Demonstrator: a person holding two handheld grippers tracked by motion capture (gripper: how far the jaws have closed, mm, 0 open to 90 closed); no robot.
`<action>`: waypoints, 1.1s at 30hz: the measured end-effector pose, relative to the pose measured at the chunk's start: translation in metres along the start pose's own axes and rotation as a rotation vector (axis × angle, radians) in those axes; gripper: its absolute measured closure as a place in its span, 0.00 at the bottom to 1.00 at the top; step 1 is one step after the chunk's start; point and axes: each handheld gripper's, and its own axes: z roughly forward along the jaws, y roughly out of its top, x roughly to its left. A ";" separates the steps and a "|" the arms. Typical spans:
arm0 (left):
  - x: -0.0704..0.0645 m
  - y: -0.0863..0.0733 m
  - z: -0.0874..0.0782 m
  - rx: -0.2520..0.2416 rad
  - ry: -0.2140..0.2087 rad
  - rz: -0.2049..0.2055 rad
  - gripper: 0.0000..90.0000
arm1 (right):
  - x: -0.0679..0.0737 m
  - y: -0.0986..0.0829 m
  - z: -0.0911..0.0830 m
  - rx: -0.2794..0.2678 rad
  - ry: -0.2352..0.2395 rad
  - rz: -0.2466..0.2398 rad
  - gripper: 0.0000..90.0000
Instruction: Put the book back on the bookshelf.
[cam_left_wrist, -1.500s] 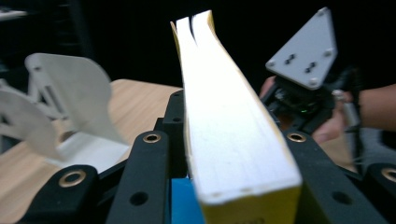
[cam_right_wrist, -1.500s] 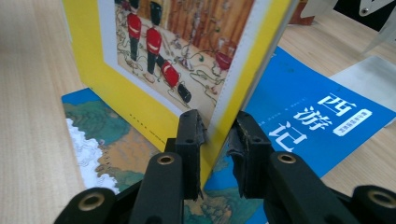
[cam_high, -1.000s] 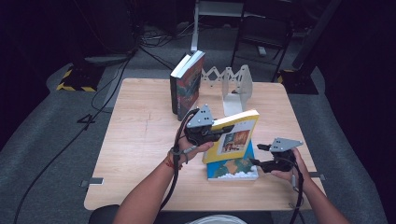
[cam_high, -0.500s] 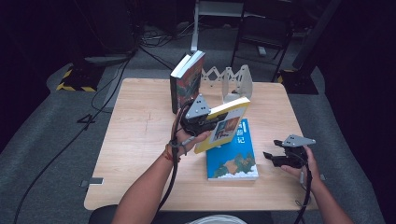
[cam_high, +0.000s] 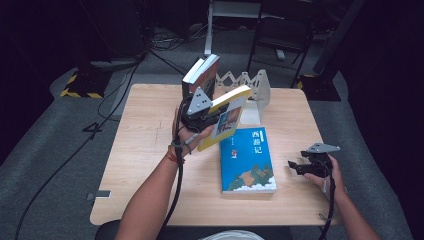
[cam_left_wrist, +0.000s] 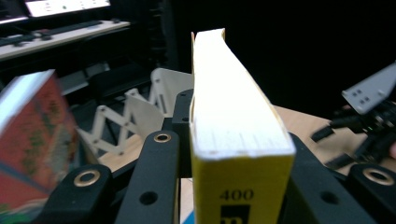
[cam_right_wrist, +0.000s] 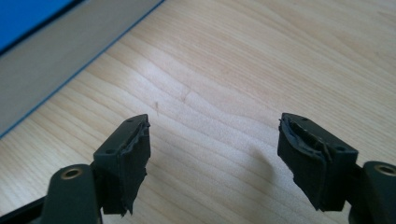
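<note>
Thick yellow-covered paperback book (cam_high: 226, 120), cream page edges, tilted, clamped in left tongs (cam_high: 201, 116); cover print partly hidden. Right tongs (cam_right_wrist: 215, 154) spread, empty.

The room lay dark around a light wooden table (cam_high: 140, 150) that stood on grey carpet (cam_high: 45, 195). Black cables (cam_high: 107, 100) trailed over the floor at the left, near a yellow-and-black striped base (cam_high: 75, 90). Behind the table stood a dark chair (cam_high: 282, 35) and a pale upright post (cam_high: 210, 25), and a lit desk (cam_left_wrist: 56, 37) showed farther off.
</note>
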 end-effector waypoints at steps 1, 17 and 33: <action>0.000 0.000 0.000 0.000 0.000 0.000 0.82 | 0.000 0.000 0.000 0.000 0.000 0.000 0.30; 0.028 0.012 -0.017 0.003 0.233 -0.039 0.83 | 0.000 -0.001 0.004 0.011 0.012 0.012 0.29; 0.036 0.017 0.008 0.036 0.368 -0.046 0.82 | 0.000 -0.002 0.005 0.007 0.025 0.024 0.29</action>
